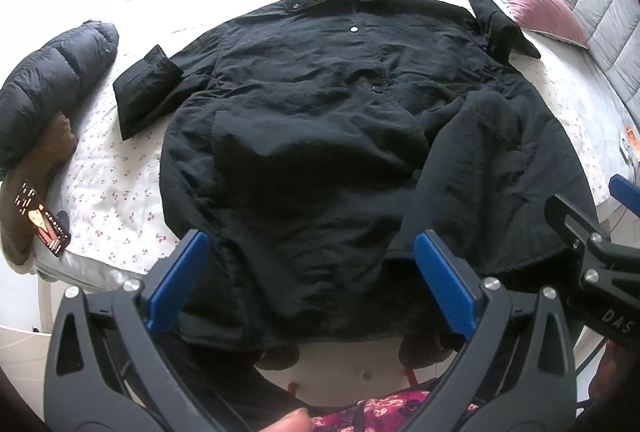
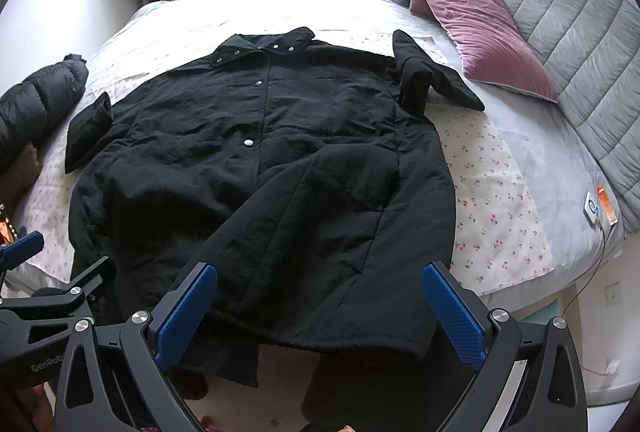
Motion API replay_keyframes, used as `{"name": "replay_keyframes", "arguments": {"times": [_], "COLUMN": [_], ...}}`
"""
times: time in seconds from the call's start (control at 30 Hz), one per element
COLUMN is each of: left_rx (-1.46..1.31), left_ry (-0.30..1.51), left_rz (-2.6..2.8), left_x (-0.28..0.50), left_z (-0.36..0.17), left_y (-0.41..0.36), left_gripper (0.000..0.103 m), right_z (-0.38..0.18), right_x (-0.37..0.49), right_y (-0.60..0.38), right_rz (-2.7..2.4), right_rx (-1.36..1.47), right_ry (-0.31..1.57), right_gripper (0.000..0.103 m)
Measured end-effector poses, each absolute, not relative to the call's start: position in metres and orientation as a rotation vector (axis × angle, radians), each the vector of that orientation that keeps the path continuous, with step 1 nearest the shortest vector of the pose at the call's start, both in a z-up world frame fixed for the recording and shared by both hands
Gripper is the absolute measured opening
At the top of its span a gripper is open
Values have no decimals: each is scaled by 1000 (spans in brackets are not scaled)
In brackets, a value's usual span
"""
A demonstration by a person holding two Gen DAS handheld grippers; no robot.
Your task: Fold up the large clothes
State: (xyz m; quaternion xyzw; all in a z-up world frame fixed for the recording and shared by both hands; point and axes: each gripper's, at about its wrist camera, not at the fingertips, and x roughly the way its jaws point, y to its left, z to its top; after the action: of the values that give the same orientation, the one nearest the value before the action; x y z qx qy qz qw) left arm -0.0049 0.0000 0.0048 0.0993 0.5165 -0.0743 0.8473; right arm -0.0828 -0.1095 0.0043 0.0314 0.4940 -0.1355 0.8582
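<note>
Ahead of both wide-open, empty grippers, left gripper (image 1: 310,282), right gripper (image 2: 320,312): black coat (image 1: 320,119) flat on bed (image 2: 520,151).

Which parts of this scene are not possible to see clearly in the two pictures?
- Black coat hem: hidden behind the left gripper in the left wrist view, and behind the right gripper in the right wrist view.
- Puffer jacket: cut off by the right view's left edge.
- Small device near the headboard: too small to identify.
</note>
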Motion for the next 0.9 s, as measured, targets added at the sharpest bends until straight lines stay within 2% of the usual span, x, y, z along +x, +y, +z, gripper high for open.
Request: {"name": "replay_keyframes", "arguments": {"times": [0.9], "left_rx": [206], "left_ry": [1093], "left_rz": [-167], "left_x": [-7], "left_z": [2], "left_y": [-3], "left_gripper": [102], "right_z": [2], "right_x": [-81], "right_y": [-108], "right_rz": [-270], "right_rx": [69], "right_ry": [1050], "right_gripper": [103]}}
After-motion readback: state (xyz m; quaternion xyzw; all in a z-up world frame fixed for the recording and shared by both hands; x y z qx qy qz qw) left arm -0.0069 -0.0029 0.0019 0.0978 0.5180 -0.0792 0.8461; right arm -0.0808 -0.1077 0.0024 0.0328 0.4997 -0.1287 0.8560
